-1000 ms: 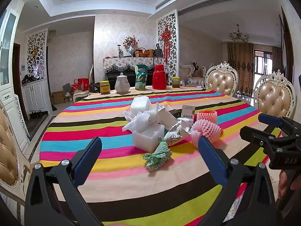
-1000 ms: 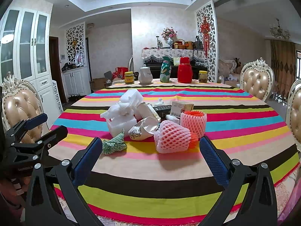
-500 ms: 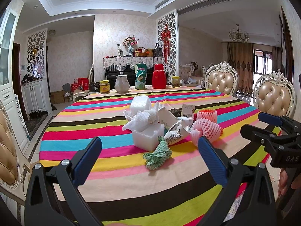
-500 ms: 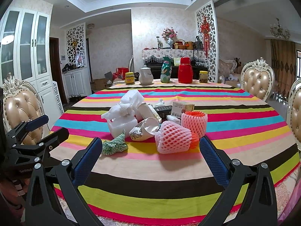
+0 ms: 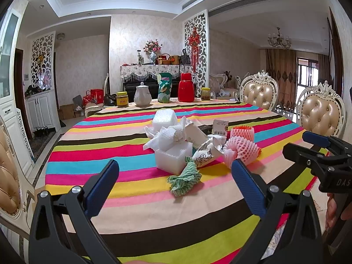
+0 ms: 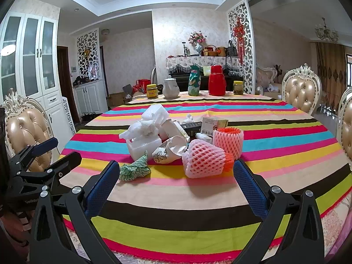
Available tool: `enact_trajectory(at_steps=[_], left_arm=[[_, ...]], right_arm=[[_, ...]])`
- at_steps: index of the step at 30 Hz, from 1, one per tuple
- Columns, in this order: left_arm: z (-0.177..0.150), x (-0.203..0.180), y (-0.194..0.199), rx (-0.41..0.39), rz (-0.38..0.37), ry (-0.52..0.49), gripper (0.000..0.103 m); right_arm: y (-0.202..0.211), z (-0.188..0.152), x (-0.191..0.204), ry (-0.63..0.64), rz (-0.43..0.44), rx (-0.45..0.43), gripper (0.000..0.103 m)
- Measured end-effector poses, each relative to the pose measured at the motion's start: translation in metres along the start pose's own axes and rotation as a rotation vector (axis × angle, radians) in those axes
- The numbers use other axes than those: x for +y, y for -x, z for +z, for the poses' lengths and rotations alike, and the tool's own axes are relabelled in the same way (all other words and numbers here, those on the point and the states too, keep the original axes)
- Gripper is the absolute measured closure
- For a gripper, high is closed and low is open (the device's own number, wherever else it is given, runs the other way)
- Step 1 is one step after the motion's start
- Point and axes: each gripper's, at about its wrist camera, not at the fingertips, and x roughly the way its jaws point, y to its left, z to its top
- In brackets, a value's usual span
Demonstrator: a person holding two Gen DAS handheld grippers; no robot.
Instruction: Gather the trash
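Ahead of both grippers, on the striped tablecloth (image 5: 92, 154), lies a small heap of trash. The left gripper (image 5: 176, 189) is held wide open above the near edge of the table, and nothing is between its blue pads (image 5: 103, 184). Just in front of its opening lies a crumpled green-and-white wrapper (image 5: 184, 179), and directly behind that stands a white foam block (image 5: 172, 157) with crumpled white paper (image 5: 167, 135) on top. To the right of the block lie a crushed paper cup (image 5: 205, 154) and a pink foam net (image 5: 242, 148).

The right gripper (image 6: 176, 187) is also fully open and holds nothing. The pink foam net (image 6: 203, 159) lies straight ahead of its opening, near the fingers but apart from them. A second net sleeve (image 6: 228, 140) stands upright just behind it, beside a small carton (image 6: 213, 124).
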Motion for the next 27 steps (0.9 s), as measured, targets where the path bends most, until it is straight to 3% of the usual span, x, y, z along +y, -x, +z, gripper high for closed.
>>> enact_trajectory(at_steps=[27], left_arm=[[0.0005, 0.0004, -0.0007, 0.005, -0.001, 0.002, 0.004]], right_arm=[[-0.0011, -0.0022, 0.0027, -0.002, 0.0, 0.003, 0.006]])
